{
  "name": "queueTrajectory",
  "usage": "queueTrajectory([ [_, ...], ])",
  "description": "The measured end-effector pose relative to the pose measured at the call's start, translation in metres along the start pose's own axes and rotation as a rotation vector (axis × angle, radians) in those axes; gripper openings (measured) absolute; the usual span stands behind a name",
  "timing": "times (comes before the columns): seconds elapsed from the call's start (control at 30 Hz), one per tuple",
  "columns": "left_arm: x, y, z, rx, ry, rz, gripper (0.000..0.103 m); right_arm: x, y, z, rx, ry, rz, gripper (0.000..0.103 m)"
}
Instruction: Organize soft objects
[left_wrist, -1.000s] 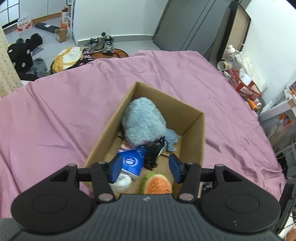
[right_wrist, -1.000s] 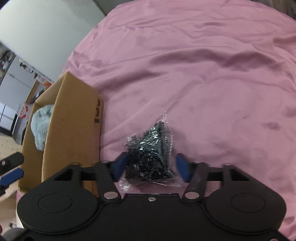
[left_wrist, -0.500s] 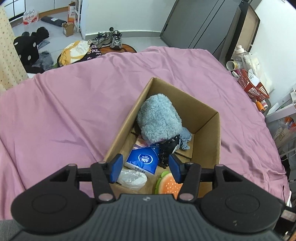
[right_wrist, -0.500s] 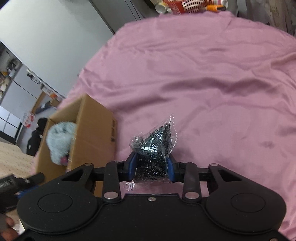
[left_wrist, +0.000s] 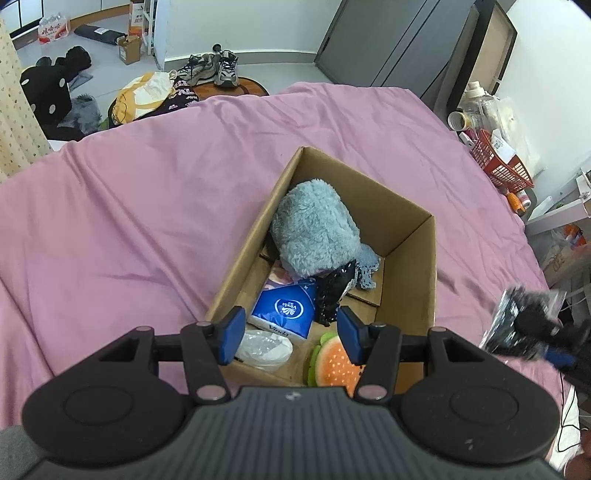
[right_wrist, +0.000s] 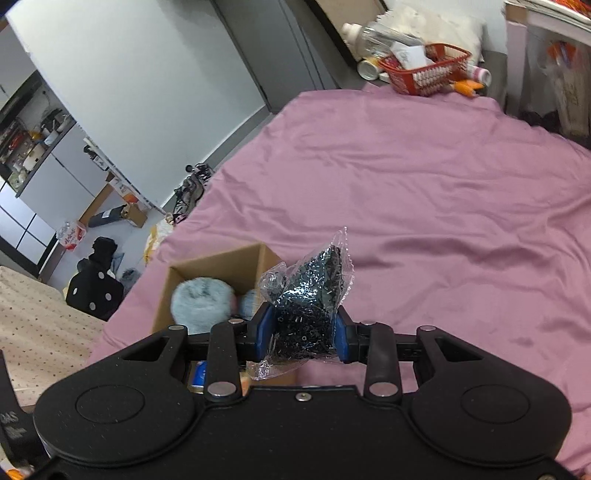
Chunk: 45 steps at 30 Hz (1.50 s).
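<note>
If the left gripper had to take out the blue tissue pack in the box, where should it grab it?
Probably across the blue tissue pack's short sides, coming straight down from above: it lies flat with its top exposed, the cardboard box's walls block a sideways approach, and the left gripper is open.

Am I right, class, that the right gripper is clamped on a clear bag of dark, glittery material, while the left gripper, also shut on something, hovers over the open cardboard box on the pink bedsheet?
Not quite. The left gripper is open and holds nothing, as the left wrist view shows. The rest stands: the right gripper is clamped on the clear bag, and the cardboard box sits open on the pink bedsheet.
</note>
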<state>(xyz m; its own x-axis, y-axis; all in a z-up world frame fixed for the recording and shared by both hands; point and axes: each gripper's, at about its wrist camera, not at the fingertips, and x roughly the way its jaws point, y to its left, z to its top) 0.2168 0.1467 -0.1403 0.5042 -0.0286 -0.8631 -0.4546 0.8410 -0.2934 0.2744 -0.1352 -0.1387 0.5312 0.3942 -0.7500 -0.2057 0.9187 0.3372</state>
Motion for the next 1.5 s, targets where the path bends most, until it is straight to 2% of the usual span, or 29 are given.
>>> queueTrajectory([
  [0.17, -0.007, 0.008, 0.002, 0.004, 0.007, -0.006, 0.053, 0.006, 0.027, -0.001, -0.02, 0.013, 0.003, 0.034],
  [0.3, -0.013, 0.016, 0.003, -0.005, 0.024, -0.037, 0.053, 0.013, 0.037, -0.002, 0.051, 0.048, 0.07, 0.035],
  [0.37, -0.018, 0.017, 0.003, 0.007, 0.02, -0.037, 0.053, 0.013, 0.044, -0.001, 0.053, 0.043, 0.061, 0.038],
  [0.4, -0.021, 0.017, 0.003, 0.015, 0.016, -0.032, 0.057, 0.013, 0.047, -0.001, 0.053, 0.041, 0.055, 0.039],
  [0.43, -0.023, 0.018, 0.004, 0.021, 0.014, -0.027, 0.066, 0.013, 0.048, -0.002, 0.059, 0.043, 0.058, 0.042],
  [0.5, -0.029, 0.019, 0.004, 0.027, 0.003, -0.027, 0.074, 0.008, 0.048, -0.003, 0.076, 0.042, 0.07, 0.048],
  [0.63, -0.037, 0.021, 0.007, 0.033, 0.001, -0.03, 0.079, -0.005, 0.046, -0.004, 0.069, 0.03, 0.054, 0.048],
  [0.87, -0.051, 0.015, 0.007, 0.063, -0.016, -0.034, 0.082, -0.032, 0.038, -0.013, 0.057, 0.004, 0.033, 0.056],
  [0.93, -0.056, 0.013, 0.005, 0.07, -0.024, -0.03, 0.082, -0.038, 0.035, -0.015, 0.055, -0.003, 0.031, 0.06],
  [1.07, -0.068, 0.007, 0.002, 0.101, -0.042, -0.014, 0.082, -0.053, 0.034, -0.021, 0.033, -0.027, 0.011, 0.08],
  [1.27, -0.086, -0.009, -0.008, 0.164, -0.07, 0.008, 0.085, -0.077, 0.024, -0.03, -0.005, -0.061, 0.003, 0.093],
  [1.5, -0.104, -0.028, -0.028, 0.239, -0.1, 0.006, 0.094, -0.106, 0.008, -0.044, -0.012, -0.097, 0.013, 0.1],
])
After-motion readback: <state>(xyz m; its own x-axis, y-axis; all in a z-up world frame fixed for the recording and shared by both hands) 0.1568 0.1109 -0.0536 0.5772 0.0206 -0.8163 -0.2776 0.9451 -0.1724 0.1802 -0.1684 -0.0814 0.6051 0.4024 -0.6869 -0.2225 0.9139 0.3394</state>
